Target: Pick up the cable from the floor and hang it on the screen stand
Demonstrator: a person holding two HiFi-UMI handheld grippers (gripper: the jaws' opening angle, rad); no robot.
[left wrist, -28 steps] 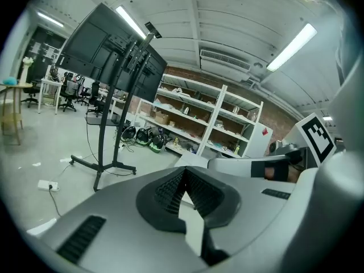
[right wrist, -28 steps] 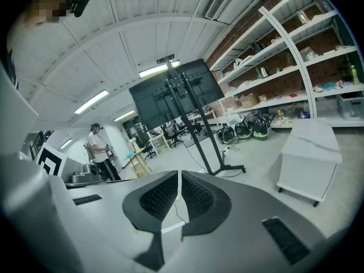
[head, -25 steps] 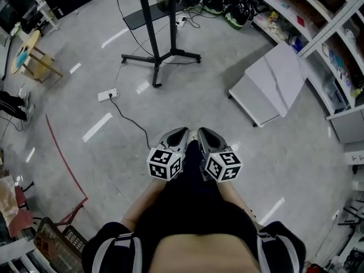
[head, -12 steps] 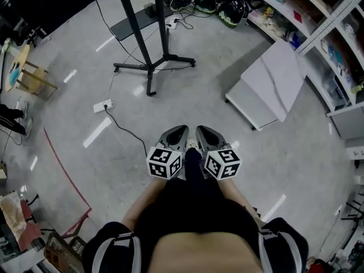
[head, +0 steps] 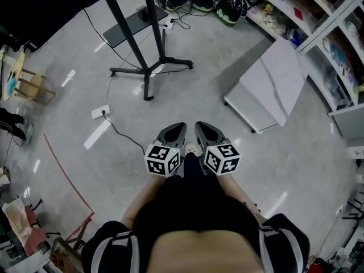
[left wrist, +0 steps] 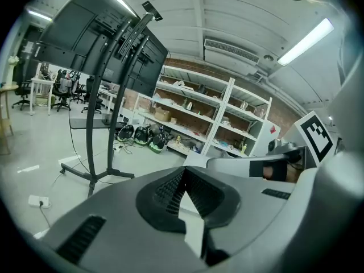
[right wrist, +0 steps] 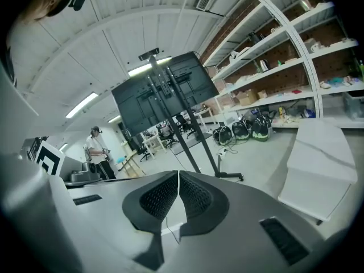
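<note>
Head view, nearest first: the left tongs (head: 177,128) and right tongs (head: 202,128) sit side by side just ahead of the person's waist, pointing forward. Both are clenched on nothing. The left gripper view shows its ribbed pads (left wrist: 168,189) pressed together, and the right gripper view shows the same. The black cable (head: 126,137) lies on the floor (head: 187,95) ahead and to the left, curving from near the feet to a white power strip (head: 101,112). Beyond stands the screen stand (head: 149,68), well apart from the tongs — a white panel (head: 273,84) lies to its right, shelves (head: 318,21) behind.
</note>
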